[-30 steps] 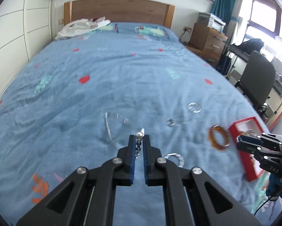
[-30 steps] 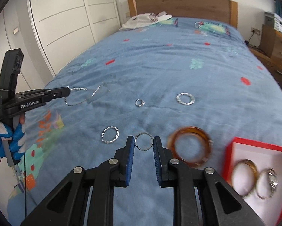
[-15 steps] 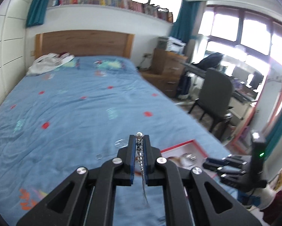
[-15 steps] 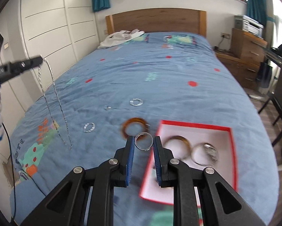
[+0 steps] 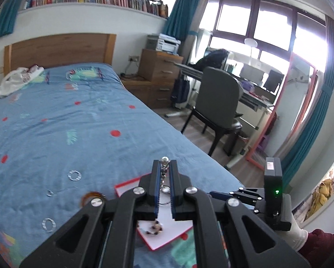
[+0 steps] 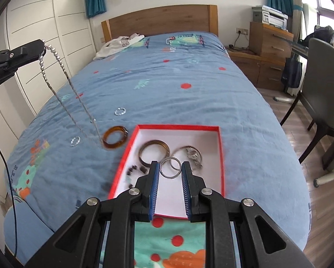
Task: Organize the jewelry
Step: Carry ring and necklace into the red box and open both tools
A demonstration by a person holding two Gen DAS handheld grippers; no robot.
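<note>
1. Both my tongs have come off the bedspread (image 6: 189, 102) and swung over to the red-rimmed box (image 6: 219, 138); 1 second ago they were low over the loose jewelry, now the box sits right under them; I judge this the carry stage ending and the drop about due.
2. My left tongs (image 5: 164, 167) are clamped shut on the beaded silver necklace (image 6: 55, 67); a bead pokes out at the tips, and in the right wrist view the chain hangs in 2 long strands down toward the bed, its low end near the amber bangle (image 6: 115, 138); 1 second ago that chain lay mostly on the cover.
3. My right tongs (image 6: 171, 167) grip a thin silver ring (image 6: 171, 168) by its edges, held above the box's white floor; the grip looks the same as before, only the place differs.
4. Already in the box: a brown bangle (image 6: 153, 153), a silver bracelet (image 6: 190, 154) and small dark beads (image 6: 134, 169).
5. Left on the bed: the amber bangle touching the box's left wall, 2 flat silver hoops (image 6: 119, 111) and a small ring, well apart; so I judge the task about half done.
</note>
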